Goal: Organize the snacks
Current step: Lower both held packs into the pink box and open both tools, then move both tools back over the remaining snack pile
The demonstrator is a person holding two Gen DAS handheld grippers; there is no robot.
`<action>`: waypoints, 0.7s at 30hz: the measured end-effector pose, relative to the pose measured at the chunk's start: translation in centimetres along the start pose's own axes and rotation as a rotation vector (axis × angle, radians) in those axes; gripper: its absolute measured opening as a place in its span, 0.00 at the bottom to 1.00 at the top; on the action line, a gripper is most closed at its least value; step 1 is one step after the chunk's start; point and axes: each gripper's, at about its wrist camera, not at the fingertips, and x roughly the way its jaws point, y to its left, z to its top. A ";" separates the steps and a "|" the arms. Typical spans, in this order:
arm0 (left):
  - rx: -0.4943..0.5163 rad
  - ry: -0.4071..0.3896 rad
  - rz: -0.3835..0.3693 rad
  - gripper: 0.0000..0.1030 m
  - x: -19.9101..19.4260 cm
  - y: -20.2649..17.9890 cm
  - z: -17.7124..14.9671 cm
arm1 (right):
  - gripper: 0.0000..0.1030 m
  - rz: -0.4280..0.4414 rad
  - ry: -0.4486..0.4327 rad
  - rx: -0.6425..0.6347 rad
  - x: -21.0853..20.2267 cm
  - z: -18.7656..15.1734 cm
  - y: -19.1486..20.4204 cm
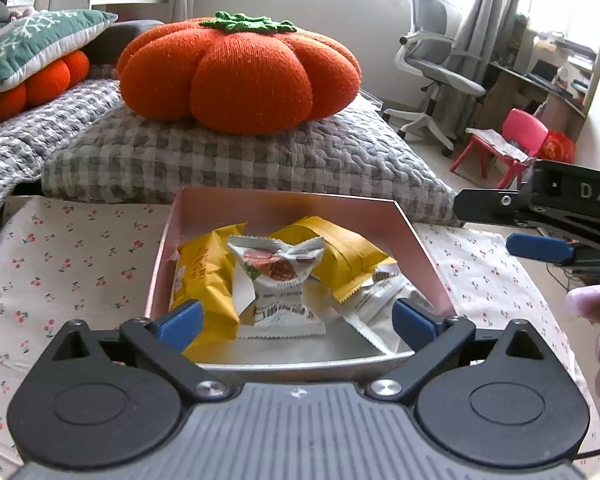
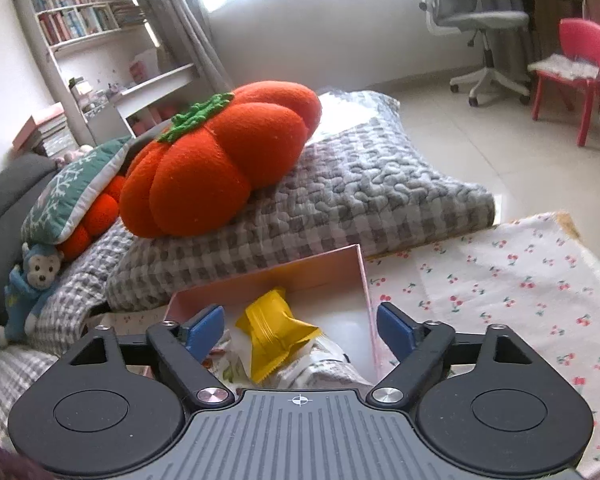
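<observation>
Left wrist view: your left gripper (image 1: 296,318) hangs at the lower centre of the frame with its jaws spread wide and nothing between the blue pads (image 1: 180,318). Beyond it, at mid-frame, lies the pink box (image 1: 284,200), which holds the snacks: two yellow packets (image 1: 204,276) and at least two white packets (image 1: 280,280), heaped loosely rather than laid in rows. Your right gripper (image 1: 540,236) enters from the right edge, just beside the box's right wall.

Right wrist view: your right gripper (image 2: 300,330) also stands spread and empty at the lower centre, over the same box (image 2: 360,276); one yellow packet (image 2: 276,328) shows between the pads without touching them.

No packet is visible on the cherry-print cloth (image 1: 80,260) around the box in either view. Judged from this, the gathering is largely or wholly done; at most, the pile may want straightening. What lies outside the frames cannot be told.
</observation>
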 end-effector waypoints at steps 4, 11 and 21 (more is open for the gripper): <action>0.040 0.016 0.006 0.99 -0.9 0.1 -0.8 | 0.87 -0.009 -0.002 -0.050 -1.4 -0.7 0.3; 0.113 0.024 0.023 0.99 -2.9 0.9 -2.5 | 0.93 -0.012 0.013 -0.150 -3.6 -2.9 0.9; 0.160 0.059 0.052 0.99 -4.6 3.1 -5.2 | 0.94 -0.034 0.060 -0.293 -5.2 -7.0 1.7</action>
